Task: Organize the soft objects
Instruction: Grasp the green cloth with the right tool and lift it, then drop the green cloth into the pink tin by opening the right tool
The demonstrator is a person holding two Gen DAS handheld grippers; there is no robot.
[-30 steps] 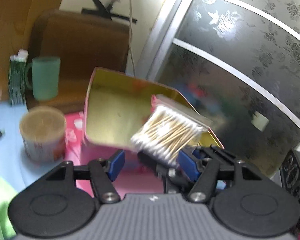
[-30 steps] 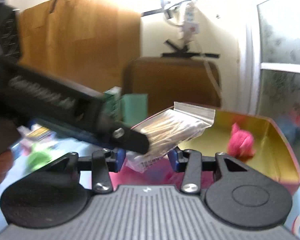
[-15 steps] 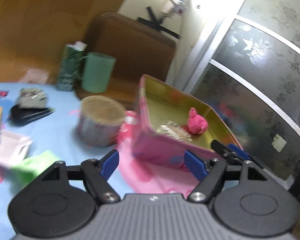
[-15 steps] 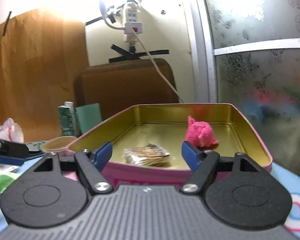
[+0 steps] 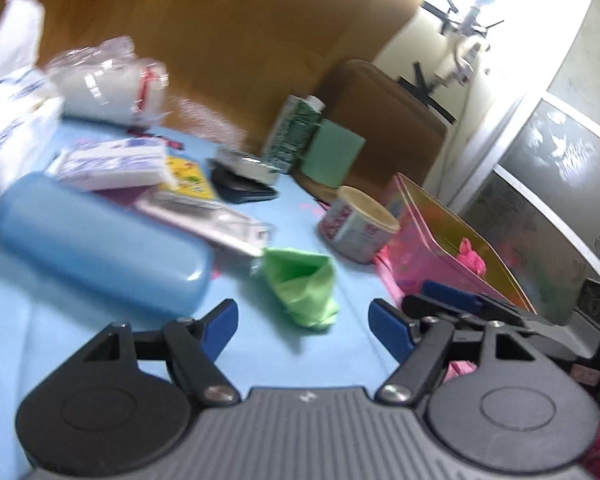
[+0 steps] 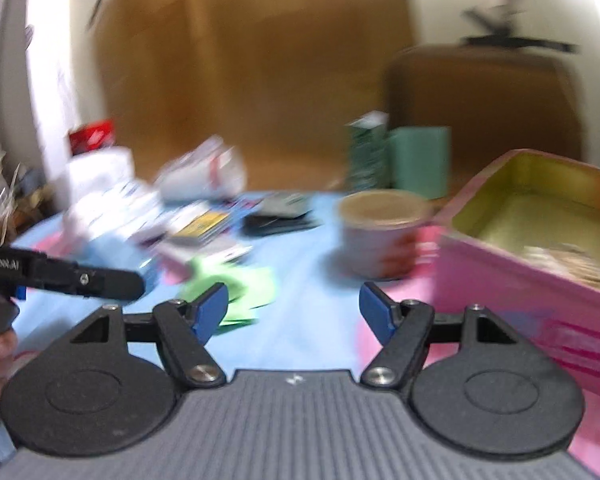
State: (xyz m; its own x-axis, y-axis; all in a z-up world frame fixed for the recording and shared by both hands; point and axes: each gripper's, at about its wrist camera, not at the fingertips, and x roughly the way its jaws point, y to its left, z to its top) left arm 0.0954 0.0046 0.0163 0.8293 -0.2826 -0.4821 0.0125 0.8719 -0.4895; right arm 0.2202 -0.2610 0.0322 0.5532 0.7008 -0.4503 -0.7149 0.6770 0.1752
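Green cloth [image 5: 304,292]: soft, crumpled, slight sheen. Pink tin box [image 6: 540,256]: metal, printed pink outside, glossy gold inside. Pink fluffy item [image 5: 471,258] in it: fuzzy, matt. Blue case [image 5: 100,246]: smooth plastic, semi-gloss. Round tub [image 5: 358,230]: printed wall, matt tan lid, paper-like. Tablecloth [image 5: 60,328]: pale blue, smooth, matt. Clear bag [image 5: 108,80]: shiny crinkled plastic over white contents. Green carton [image 5: 294,134]: printed paper. Left gripper [image 5: 302,326] and right gripper [image 6: 292,308]: matt black plastic bodies, smooth blue pads, ribbed grey housing, metal screws. Back wall: brown wood, matt.
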